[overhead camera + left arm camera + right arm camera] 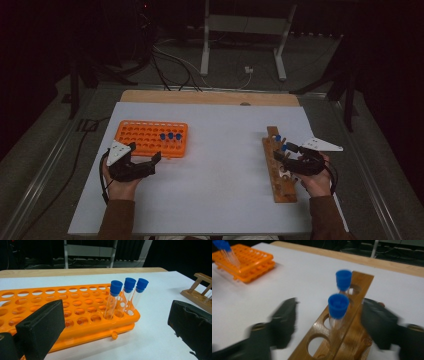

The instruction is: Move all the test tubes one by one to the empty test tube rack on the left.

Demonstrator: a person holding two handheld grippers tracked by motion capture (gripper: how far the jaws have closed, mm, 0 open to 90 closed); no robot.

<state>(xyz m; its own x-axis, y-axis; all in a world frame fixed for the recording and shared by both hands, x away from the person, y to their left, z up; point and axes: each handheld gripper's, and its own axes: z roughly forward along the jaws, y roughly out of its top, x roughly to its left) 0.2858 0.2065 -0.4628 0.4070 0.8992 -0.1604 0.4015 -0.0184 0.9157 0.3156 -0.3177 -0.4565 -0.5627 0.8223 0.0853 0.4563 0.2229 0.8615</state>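
High view: the left gripper (150, 162), jaws wide and empty, sits lower left by the orange rack (145, 136). Left gripper view: three blue-capped tubes (126, 298) stand centre frame. Right gripper view: the right gripper (328, 322) straddles a blue-capped tube (337, 310) in the wooden rack (352, 315), pads apart from it.

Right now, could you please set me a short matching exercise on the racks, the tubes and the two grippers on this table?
Things:
1. orange rack
2. wooden rack
3. left gripper
4. right gripper

Descriptions:
A. fingers either side of a blue-capped tube, not pressing on it
B. holds three blue-capped tubes side by side at one end
C. holds two blue-capped tubes, with empty holes nearer the person
D. fingers wide apart with nothing between them, facing the three tubes

Pairs: 1-B, 2-C, 3-D, 4-A
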